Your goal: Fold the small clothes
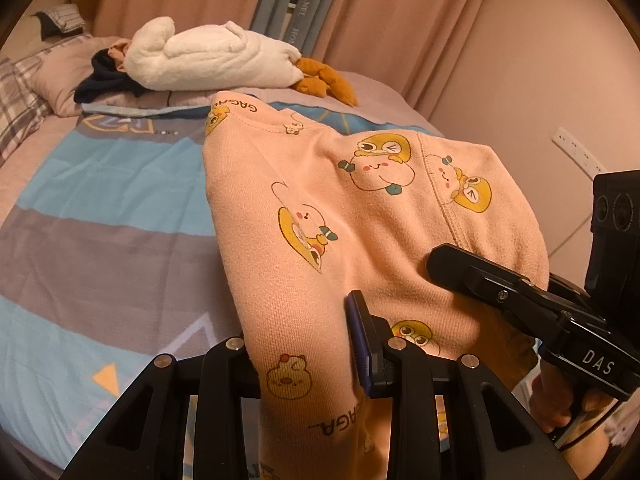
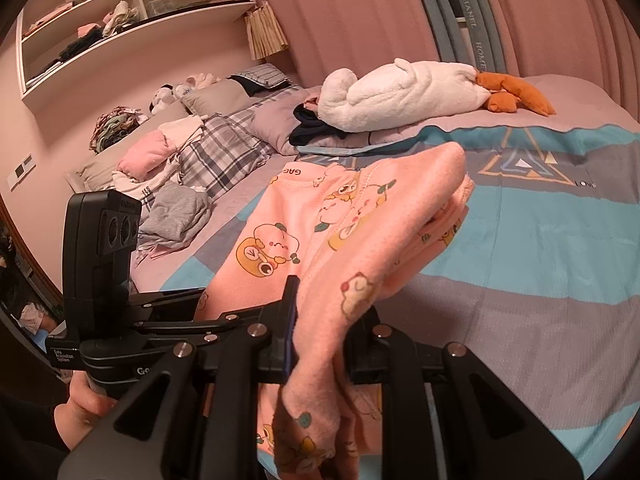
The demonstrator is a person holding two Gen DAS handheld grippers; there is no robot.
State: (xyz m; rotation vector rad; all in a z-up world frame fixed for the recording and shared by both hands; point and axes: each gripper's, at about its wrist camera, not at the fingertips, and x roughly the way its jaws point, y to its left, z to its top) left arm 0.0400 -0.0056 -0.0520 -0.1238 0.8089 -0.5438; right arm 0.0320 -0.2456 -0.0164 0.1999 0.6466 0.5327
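Pink cotton fills both views: the garment (image 1: pixel 360 216) hangs above the bed (image 1: pixel 100 208), pinched in both my claws. My left claw (image 1: pixel 308 344) is clamped on its near edge, cloth draping over the fingers and down between them. My right claw (image 2: pixel 320 316) is likewise closed on a bunched fold (image 2: pixel 352 292), the rest trailing away toward the left claw. The left view shows the printed front spread wide and my right claw's finger (image 1: pixel 472 272) lying against it. The right view alone shows the loose clothes (image 2: pixel 172 184) heaped by the pillows and the shelf (image 2: pixel 132 4) above. Beyond the garment, striped bedding stretches to the white plush (image 2: pixel 400 92) at the far side; the bed's right edge meets the curtain (image 2: pixel 360 12).
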